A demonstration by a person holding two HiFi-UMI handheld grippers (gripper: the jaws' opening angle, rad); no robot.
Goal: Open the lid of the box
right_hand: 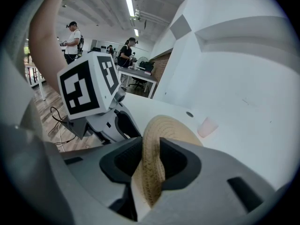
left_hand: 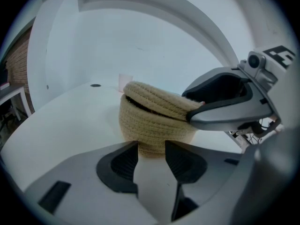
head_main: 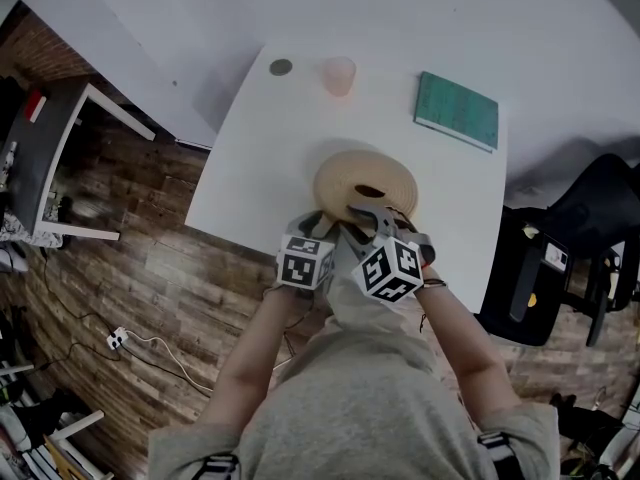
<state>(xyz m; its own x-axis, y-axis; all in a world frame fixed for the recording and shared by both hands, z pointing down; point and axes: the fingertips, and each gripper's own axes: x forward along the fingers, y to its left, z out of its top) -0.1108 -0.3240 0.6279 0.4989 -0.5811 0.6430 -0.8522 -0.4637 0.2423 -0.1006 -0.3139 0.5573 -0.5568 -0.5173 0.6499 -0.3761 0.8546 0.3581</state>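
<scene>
Right gripper (right_hand: 150,146) is clamping the rim of the woven lid (right_hand: 174,127), jaws pressing on both faces of the rope edge. Left gripper (left_hand: 151,146) is sitting released, jaws apart, with the base of the woven box (left_hand: 150,125) just past its tips; cannot tell whether they are touching it. In the left gripper view the lid is lying tilted on the box, with a dark gap showing under one side. The box is standing near the front edge of the white table (head_main: 255,168), right in front of the person, and both grippers are crowding its near side. Further back on the table, well apart from the box, a pink cup (head_main: 339,75) is standing beside a small dark disc (head_main: 281,67), and a green book (head_main: 457,111) is lying off to the right. A black chair (head_main: 580,233) is standing right of the table.
</scene>
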